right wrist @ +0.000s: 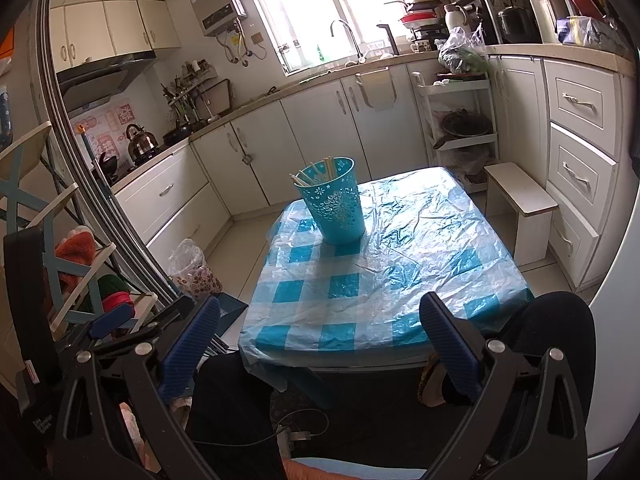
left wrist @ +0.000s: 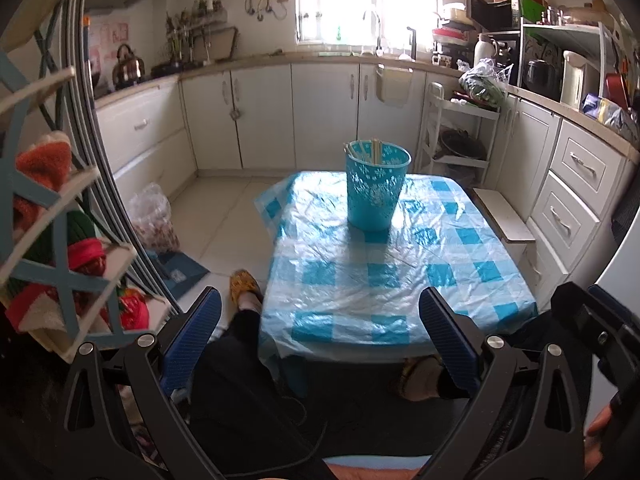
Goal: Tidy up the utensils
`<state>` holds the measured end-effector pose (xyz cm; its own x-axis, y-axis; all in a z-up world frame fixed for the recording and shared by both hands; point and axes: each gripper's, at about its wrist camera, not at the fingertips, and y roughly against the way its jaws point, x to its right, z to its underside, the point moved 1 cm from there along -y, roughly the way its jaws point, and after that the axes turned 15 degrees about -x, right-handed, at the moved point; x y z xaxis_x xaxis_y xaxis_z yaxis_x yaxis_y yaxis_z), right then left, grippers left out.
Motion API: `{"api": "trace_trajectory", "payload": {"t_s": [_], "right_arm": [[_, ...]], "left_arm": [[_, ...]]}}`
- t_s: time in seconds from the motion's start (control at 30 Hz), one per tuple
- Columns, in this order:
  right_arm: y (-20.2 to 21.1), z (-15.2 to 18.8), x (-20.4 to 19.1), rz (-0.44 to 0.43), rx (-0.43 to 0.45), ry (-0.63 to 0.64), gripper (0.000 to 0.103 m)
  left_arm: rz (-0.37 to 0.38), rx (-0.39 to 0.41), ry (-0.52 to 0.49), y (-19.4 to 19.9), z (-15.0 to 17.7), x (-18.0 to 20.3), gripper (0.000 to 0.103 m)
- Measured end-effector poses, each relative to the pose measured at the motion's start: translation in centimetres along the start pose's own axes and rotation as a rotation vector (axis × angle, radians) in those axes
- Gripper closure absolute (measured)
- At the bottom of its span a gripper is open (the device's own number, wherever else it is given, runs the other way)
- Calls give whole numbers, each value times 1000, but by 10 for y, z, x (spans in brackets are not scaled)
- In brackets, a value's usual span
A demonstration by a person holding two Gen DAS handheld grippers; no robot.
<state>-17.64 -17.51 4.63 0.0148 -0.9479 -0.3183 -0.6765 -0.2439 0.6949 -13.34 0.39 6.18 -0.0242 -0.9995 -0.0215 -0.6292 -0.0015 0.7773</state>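
A turquoise perforated plastic bin [left wrist: 376,186] [right wrist: 334,200] stands upright near the far end of a low table [left wrist: 400,288] [right wrist: 380,280] covered in a blue-and-white checked plastic cloth. Several pale chopsticks [left wrist: 366,148] [right wrist: 318,172] stick up inside it. My left gripper [left wrist: 320,336] hangs open in front of the table's near edge, well back from the bin, nothing between its blue pads [left wrist: 192,340]. My right gripper [right wrist: 320,340] is likewise open and empty at the near edge. The tabletop around the bin carries no loose utensils.
A person's dark-trousered legs [left wrist: 240,380] and slippered feet [left wrist: 244,286] flank the table's near end. A white step stool [right wrist: 524,208] stands right of the table, a shelf rack [left wrist: 60,240] at left, a plastic bag [left wrist: 152,220] on the floor. Kitchen cabinets ring the room.
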Motion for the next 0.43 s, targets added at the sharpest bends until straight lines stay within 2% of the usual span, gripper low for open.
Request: {"api": "trace_trajectory", "payload": {"t_s": [0.17, 0.43], "right_arm": [[7, 0, -5, 23, 52, 19, 7], [6, 1, -5, 27, 57, 16, 7]], "left_arm": [[-28, 13, -23, 1, -2, 6, 8], [27, -35, -8, -5, -2, 4, 8]]}}
